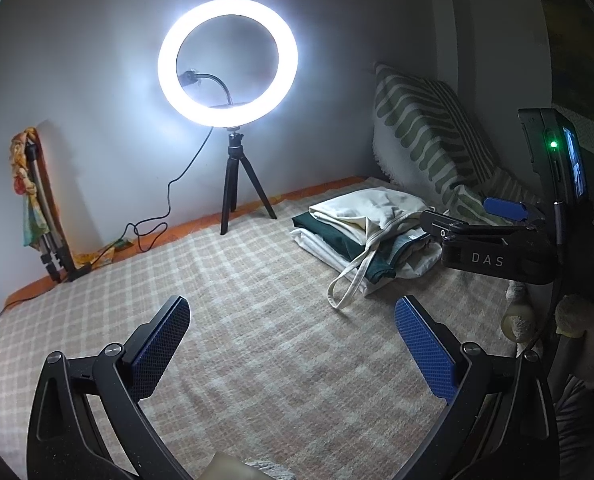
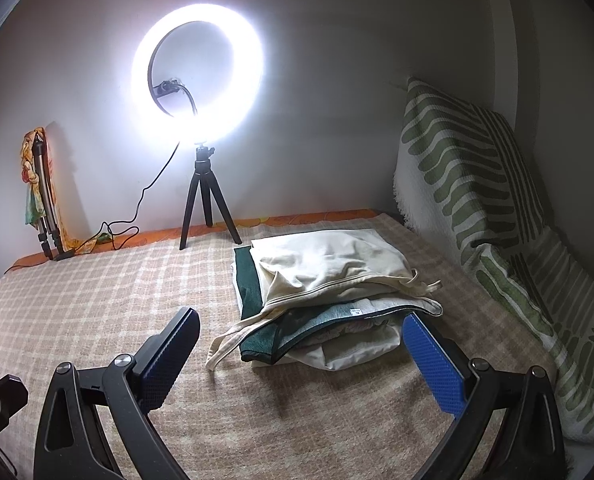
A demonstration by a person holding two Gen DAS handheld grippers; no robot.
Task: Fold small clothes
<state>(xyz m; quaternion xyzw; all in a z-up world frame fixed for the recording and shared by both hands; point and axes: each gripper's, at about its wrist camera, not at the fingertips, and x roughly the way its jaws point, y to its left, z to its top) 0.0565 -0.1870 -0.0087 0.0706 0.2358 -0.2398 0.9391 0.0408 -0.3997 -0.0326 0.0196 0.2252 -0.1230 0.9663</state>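
Observation:
A pile of folded small clothes (image 2: 325, 304) lies on the checked bed cover (image 2: 117, 300): a cream piece (image 2: 329, 264) on top, a dark green one (image 2: 277, 332) and white ones beneath, with cream straps hanging off the near side. The pile also shows in the left wrist view (image 1: 361, 232). My right gripper (image 2: 301, 324) is open and empty, just in front of the pile; its right finger is close to the pile's near right corner. My left gripper (image 1: 293, 312) is open and empty over bare cover, left of the pile. The right gripper (image 1: 501, 236) shows there at the right.
A lit ring light (image 2: 197, 72) on a small black tripod (image 2: 205, 208) stands at the back by the wall, its cable trailing left. A folded tripod with a colourful cloth (image 2: 37, 184) leans at back left. A green-striped cushion (image 2: 477, 184) lines the right side.

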